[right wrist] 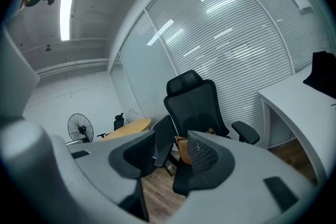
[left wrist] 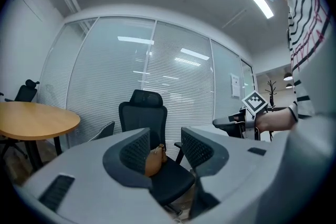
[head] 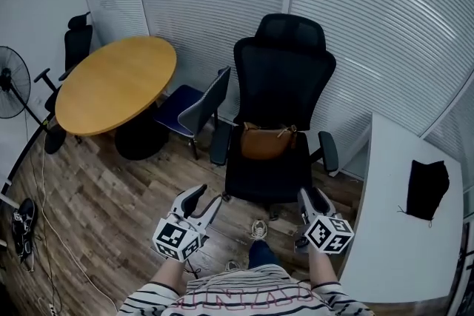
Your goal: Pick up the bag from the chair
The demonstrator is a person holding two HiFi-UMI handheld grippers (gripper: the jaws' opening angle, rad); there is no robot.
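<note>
Brown shoulder bag (head: 266, 140) is sitting on the black office chair (head: 285, 78) seat, against the backrest | left gripper (head: 204, 202) and right gripper (head: 311, 202) are hovering well short, jaws apart, empty | risk: a shallow pinch slipping off soft leather; a push swivelling the chair away

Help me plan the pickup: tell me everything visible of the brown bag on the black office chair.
The bag is tan-brown, leather-looking, rounded and wider than tall, with a thin strap draped along its top. It stands on the seat of the office chair, at the back, seemingly against the backrest, between the armrests. Only the chair touches it; the left gripper and right gripper hang open short of the seat.
</note>
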